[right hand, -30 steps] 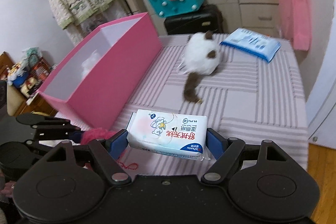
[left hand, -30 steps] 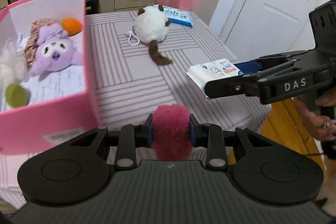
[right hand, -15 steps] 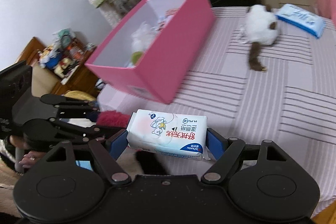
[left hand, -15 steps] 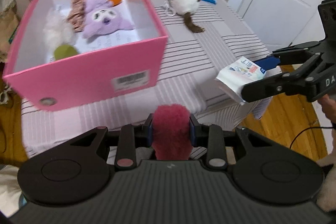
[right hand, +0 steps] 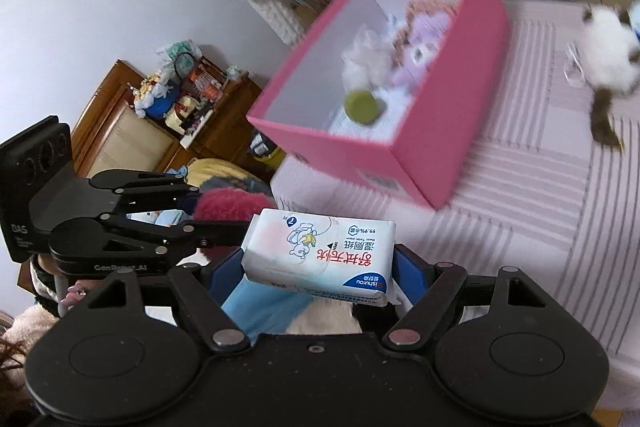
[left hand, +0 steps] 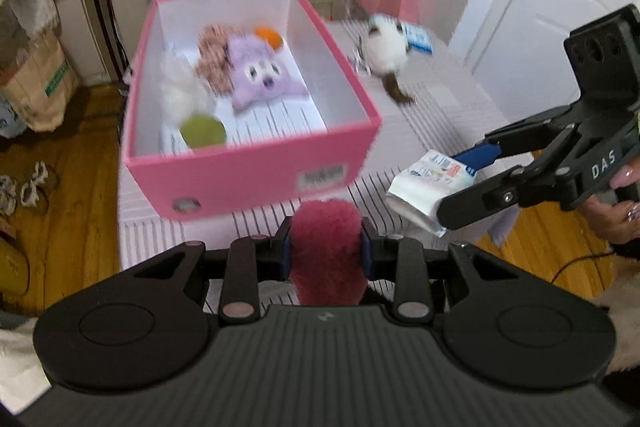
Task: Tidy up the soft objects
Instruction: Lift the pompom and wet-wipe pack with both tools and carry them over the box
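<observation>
Pink cardboard box (left hand: pixel 256 167) sits on the striped table (left hand: pixel 440 115), left. Left claw (left hand: pixel 326 247) pinches a magenta fluffy pompom (left hand: pixel 326 251); right claw (right hand: pixel 320 267) clamps a white wet-wipes pack (right hand: pixel 320 251). Both loads hang beyond the table edge; a slack grip would likely drop them floorward.

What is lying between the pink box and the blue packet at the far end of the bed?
In the left wrist view, a white plush cat lies between the pink box and the blue packet.
</observation>
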`<state>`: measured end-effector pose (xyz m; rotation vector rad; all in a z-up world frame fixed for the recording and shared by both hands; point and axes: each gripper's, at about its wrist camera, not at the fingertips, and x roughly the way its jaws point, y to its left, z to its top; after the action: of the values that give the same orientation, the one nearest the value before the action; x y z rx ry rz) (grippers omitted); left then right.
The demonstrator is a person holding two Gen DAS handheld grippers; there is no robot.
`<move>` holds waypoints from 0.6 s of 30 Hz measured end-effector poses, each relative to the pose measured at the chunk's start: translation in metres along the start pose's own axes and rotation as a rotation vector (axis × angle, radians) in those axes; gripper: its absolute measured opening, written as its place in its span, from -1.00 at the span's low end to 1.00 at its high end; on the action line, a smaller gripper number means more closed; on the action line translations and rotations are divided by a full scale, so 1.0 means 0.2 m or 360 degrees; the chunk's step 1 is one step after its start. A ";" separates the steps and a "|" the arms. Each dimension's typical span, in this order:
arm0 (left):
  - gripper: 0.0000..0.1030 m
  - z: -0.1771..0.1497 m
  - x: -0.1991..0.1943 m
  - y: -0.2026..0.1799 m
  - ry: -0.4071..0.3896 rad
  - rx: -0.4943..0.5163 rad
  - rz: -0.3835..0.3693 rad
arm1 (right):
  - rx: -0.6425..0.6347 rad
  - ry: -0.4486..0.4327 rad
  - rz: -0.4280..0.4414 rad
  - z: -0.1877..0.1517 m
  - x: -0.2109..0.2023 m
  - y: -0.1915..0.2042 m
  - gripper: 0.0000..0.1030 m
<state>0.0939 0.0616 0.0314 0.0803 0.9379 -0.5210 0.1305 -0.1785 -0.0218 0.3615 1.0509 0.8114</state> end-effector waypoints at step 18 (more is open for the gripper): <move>-0.39 0.47 0.08 0.35 -0.0386 -0.0087 -0.0014 | -0.0310 -0.0403 -0.0323 0.57 0.12 0.13 0.62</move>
<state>0.2040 0.0899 0.0648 -0.0359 0.7148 -0.5007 0.2252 -0.1310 0.0334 0.1824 0.7513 0.6592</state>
